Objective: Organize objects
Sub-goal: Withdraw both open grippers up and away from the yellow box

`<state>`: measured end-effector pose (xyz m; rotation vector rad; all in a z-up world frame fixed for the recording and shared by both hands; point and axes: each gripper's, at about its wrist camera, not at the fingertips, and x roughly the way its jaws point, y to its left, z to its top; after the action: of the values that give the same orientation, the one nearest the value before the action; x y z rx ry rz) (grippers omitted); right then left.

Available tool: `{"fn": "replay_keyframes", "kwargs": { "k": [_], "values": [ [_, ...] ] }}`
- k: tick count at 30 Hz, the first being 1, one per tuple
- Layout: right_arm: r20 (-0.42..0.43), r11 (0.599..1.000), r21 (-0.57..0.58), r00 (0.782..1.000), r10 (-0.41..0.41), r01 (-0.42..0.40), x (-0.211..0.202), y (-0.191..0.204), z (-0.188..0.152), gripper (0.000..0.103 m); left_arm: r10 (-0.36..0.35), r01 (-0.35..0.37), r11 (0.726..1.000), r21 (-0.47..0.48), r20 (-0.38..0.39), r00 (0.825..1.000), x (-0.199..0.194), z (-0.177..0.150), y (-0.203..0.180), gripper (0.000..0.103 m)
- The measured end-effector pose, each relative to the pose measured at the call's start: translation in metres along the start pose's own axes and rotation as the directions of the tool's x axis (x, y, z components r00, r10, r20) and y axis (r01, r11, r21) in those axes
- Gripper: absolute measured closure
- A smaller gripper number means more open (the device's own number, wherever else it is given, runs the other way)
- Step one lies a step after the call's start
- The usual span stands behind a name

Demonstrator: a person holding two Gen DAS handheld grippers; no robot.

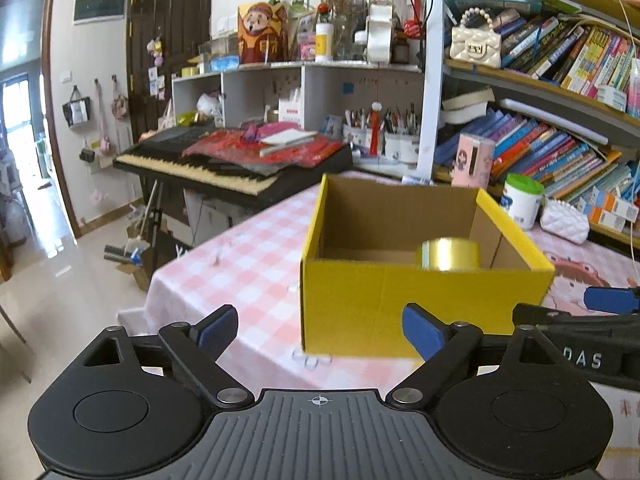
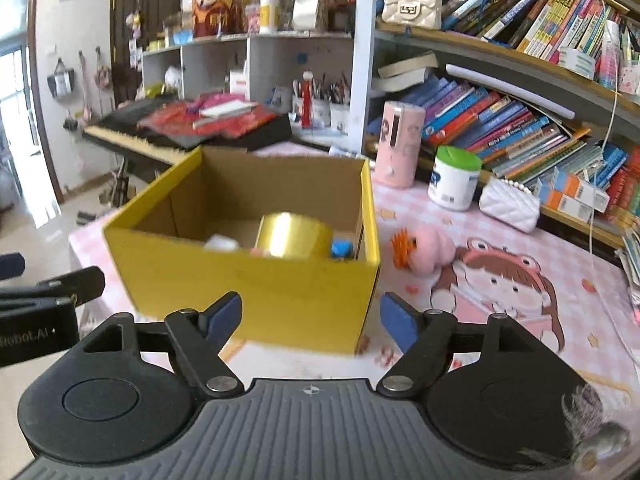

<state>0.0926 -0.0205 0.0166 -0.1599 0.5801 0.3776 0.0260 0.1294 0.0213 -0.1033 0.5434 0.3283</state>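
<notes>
- Leftmost, the left hand-held gripper (image 1: 320, 334) hangs over the pink checked table (image 1: 240, 264), its blue pads spread wide with nothing between them.
- Next, a yellow cardboard box (image 2: 256, 284) stands open on the table, just ahead of both tools.
- Inside it lies a gold tape roll (image 2: 294, 236), with a small blue item (image 2: 342, 249) beside it and something white (image 2: 220, 243), blurred.
- Then the right hand-held gripper (image 2: 312, 320) faces the box's near wall, jaws apart and empty.
- Rightmost, a pink plush toy (image 2: 428, 250) lies on the table beside the box.

Gold tape roll (image 2: 294, 236) lies inside the open yellow box (image 2: 256, 284).
</notes>
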Motion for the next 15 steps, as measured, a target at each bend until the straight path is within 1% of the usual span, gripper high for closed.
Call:
{"fn": "replay_keyframes", "kwargs": {
  "k": [2,6,15],
  "values": [
    [-0.009,1.0,-0.015,1.0,-0.011,0.011,-0.007,0.007,-0.009,0.023,-0.008,0.008,1.0,-0.003,-0.017,1.0,-0.004,-0.007,0.003,0.011],
    [-0.026,0.999,-0.027,0.999,-0.027,0.026,-0.019,0.016,-0.023,0.022,-0.026,0.026,1.0,-0.004,-0.042,0.999,-0.012,-0.017,0.007,0.01],
    [-0.051,0.999,-0.02,0.998,-0.046,0.045,-0.039,0.028,-0.045,0.019,-0.048,0.049,0.999,0.013,-0.057,0.997,-0.03,-0.033,0.014,0.008]
  ]
}}
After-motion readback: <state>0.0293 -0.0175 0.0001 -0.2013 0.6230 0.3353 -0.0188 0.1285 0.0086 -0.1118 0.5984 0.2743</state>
